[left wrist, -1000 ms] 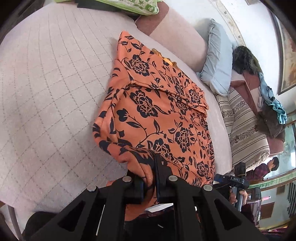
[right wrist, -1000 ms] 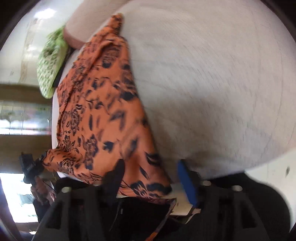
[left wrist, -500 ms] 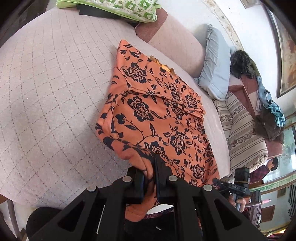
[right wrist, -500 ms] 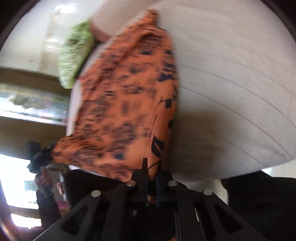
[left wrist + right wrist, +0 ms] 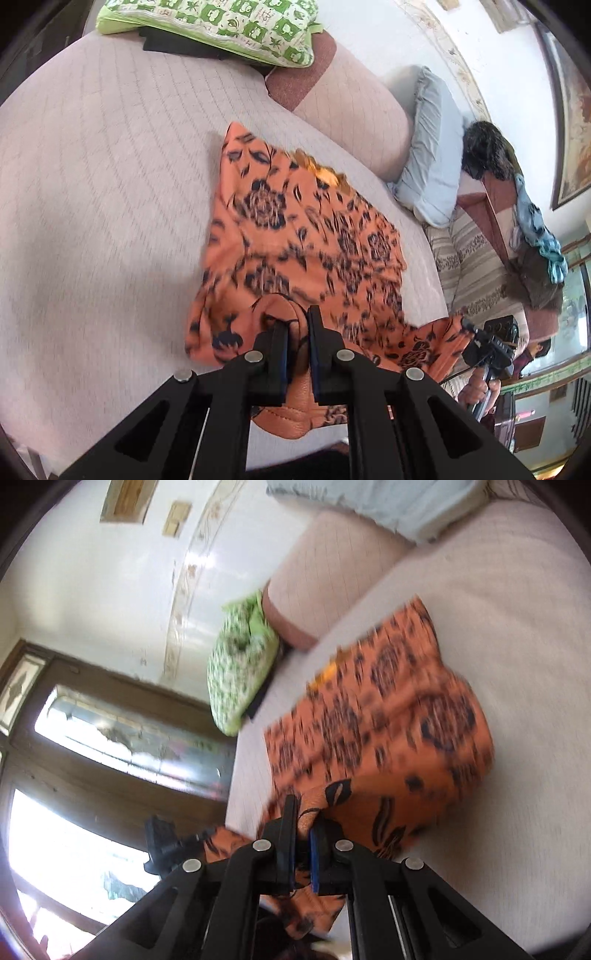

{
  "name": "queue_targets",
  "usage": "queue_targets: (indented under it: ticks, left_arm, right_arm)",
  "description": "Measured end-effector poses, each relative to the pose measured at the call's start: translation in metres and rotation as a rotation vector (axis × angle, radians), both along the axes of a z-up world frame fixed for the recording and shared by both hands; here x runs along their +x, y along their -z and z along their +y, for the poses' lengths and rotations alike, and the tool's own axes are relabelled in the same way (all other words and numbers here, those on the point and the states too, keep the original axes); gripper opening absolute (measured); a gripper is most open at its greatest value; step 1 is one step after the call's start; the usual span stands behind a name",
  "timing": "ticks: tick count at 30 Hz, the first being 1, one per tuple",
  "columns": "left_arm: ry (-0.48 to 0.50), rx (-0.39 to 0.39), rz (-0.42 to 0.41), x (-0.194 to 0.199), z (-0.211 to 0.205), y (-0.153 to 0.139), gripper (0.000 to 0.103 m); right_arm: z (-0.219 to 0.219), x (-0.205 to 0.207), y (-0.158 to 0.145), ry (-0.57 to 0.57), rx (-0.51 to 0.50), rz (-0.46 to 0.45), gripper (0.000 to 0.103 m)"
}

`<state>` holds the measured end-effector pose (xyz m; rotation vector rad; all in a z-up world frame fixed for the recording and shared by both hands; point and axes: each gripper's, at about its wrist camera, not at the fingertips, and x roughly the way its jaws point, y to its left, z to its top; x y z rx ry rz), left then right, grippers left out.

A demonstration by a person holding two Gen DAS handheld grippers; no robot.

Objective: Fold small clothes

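Observation:
An orange garment with a black flower print point(image 5: 306, 240) lies on the pale quilted bed point(image 5: 92, 184), its near end lifted and curling over the rest. My left gripper point(image 5: 297, 328) is shut on one near corner of it. My right gripper point(image 5: 303, 823) is shut on the other near corner; the garment point(image 5: 388, 731) shows blurred there. The right gripper also shows at the lower right of the left wrist view point(image 5: 487, 347), holding that corner past the bed's edge.
A green patterned pillow point(image 5: 221, 26) lies at the bed's far end beside a pink bolster point(image 5: 354, 110). A light blue pillow point(image 5: 432, 155) and a striped cushion point(image 5: 476, 273) sit to the right. A window point(image 5: 92, 775) is at the left of the right wrist view.
Both grippers have lifted the garment's near edge and carried it forward over the rest. The right gripper went from open to shut on its corner.

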<state>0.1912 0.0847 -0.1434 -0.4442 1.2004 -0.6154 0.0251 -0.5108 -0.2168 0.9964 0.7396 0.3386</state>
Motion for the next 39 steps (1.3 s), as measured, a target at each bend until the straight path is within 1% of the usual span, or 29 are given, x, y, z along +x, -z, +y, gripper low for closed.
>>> queue_targets:
  ticks: [5,8,10,11,13,15,16,18,20,21,22,23,24,25,26,27,28,30,31,32,33,34,36,37,38,39]
  left_arm:
    - [-0.022,-0.003,0.017,0.081,-0.020,0.004,0.009]
    - [-0.061,0.019,0.017,0.140,-0.032,0.011,0.009]
    - [-0.099,0.041,0.028,0.173,-0.036,0.022,0.009]
    - [-0.133,0.061,0.044,0.191,-0.036,0.033,0.009]
    - [-0.199,0.085,0.076,0.219,-0.033,0.057,0.009]
    - [-0.250,0.062,0.138,0.231,-0.029,0.084,0.009]
    - [-0.261,0.049,0.143,0.231,-0.028,0.090,0.009]
    - [-0.267,0.026,0.087,0.220,-0.025,0.088,0.009]
    - [-0.264,-0.035,0.015,0.209,-0.018,0.078,0.011]
    - [-0.273,-0.074,0.000,0.205,-0.013,0.076,0.012]
    - [-0.302,-0.117,0.000,0.200,-0.006,0.075,0.018]
    - [-0.352,-0.120,0.000,0.197,0.001,0.074,0.035]
    - [-0.414,-0.100,-0.010,0.189,0.008,0.072,0.045]
    - [-0.485,-0.092,-0.051,0.177,0.017,0.066,0.061]
    - [-0.533,-0.103,-0.104,0.166,0.024,0.060,0.065]
    - [-0.563,-0.107,-0.143,0.156,0.030,0.055,0.065]
    - [-0.595,-0.094,-0.168,0.145,0.036,0.050,0.065]
    - [-0.654,-0.058,-0.197,0.116,0.039,0.042,0.066]
    - [-0.651,-0.056,-0.210,0.108,0.038,0.039,0.066]
    - [-0.639,-0.056,-0.228,0.095,0.031,0.039,0.066]
    - [-0.630,-0.051,-0.234,0.088,0.026,0.040,0.066]
    - [-0.616,-0.040,-0.232,0.083,0.017,0.044,0.066]
    - [-0.541,0.014,-0.216,0.085,-0.004,0.055,0.066]
    - [-0.517,0.054,-0.208,0.091,-0.013,0.058,0.066]
    - [-0.505,0.130,-0.176,0.098,-0.021,0.065,0.066]
    - [-0.499,0.209,-0.121,0.101,-0.026,0.075,0.066]
  right_arm:
    - [-0.040,0.094,-0.012,0.088,-0.008,-0.008,0.005]
    - [-0.069,0.151,-0.003,0.175,-0.015,0.023,0.005]
    - [-0.088,0.188,0.016,0.238,-0.005,0.088,0.006]
    - [-0.097,0.204,0.029,0.258,0.024,0.120,0.009]
    - [-0.113,0.231,0.057,0.293,0.072,0.179,0.009]
    - [-0.124,0.245,0.080,0.316,0.107,0.235,0.009]
    - [-0.126,0.247,0.089,0.321,0.127,0.244,0.009]
    - [-0.124,0.247,0.093,0.311,0.107,0.226,0.009]
    - [-0.122,0.234,0.085,0.296,0.076,0.172,0.009]
    - [-0.126,0.229,0.083,0.301,0.102,0.143,0.009]
    - [-0.130,0.226,0.082,0.309,0.139,0.124,0.009]
    - [-0.132,0.224,0.081,0.316,0.150,0.124,0.010]
    - [-0.132,0.222,0.077,0.326,0.137,0.136,0.010]
    - [-0.132,0.221,0.073,0.323,0.118,0.148,0.012]
    - [-0.131,0.221,0.068,0.310,0.106,0.153,0.012]
    - [-0.130,0.220,0.064,0.304,0.104,0.146,0.012]
    - [-0.128,0.218,0.059,0.306,0.105,0.136,0.012]
    - [-0.121,0.215,0.051,0.313,0.097,0.130,0.017]
    - [-0.117,0.214,0.048,0.318,0.080,0.129,0.025]
    - [-0.110,0.209,0.041,0.328,0.049,0.116,0.043]
    - [-0.104,0.205,0.036,0.343,0.021,0.098,0.059]
    - [-0.099,0.200,0.030,0.371,-0.008,0.071,0.078]
    - [-0.093,0.187,0.020,0.439,-0.050,0.024,0.079]
    - [-0.089,0.182,0.016,0.456,-0.063,0.023,0.079]
    - [-0.078,0.182,0.013,0.437,-0.099,0.043,0.079]
    - [-0.058,0.189,0.011,0.358,-0.178,0.088,0.079]
